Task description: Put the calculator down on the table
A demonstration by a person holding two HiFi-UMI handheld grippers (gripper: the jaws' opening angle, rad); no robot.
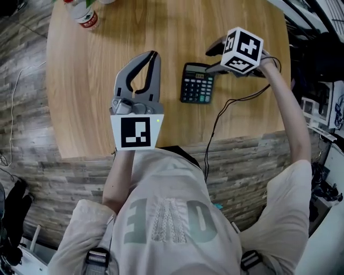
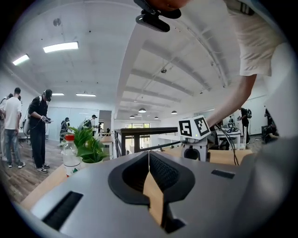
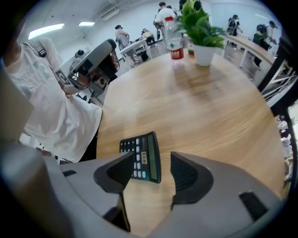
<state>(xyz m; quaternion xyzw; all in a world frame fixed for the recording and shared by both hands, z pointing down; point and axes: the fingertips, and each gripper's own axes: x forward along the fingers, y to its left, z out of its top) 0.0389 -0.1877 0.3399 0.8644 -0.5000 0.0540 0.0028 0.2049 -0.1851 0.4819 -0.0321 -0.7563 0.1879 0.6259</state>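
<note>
The black calculator (image 1: 196, 82) lies flat on the round wooden table (image 1: 97, 70), keys up. My right gripper (image 1: 214, 58) hovers just above its far right edge, pointing steeply down. In the right gripper view the calculator (image 3: 142, 158) shows on the tabletop between the spread jaws of that gripper (image 3: 152, 156), and neither pad touches it. My left gripper (image 1: 155, 53) is held over the table to the calculator's left. Its tips meet with nothing between them, as the left gripper view shows too (image 2: 149, 154).
A plastic bottle with a red label (image 1: 83, 13) stands at the table's far left edge, beside a potted plant (image 3: 200, 32). A black cable (image 1: 220, 115) trails from the right gripper across the table's near edge. Several people stand in the room beyond.
</note>
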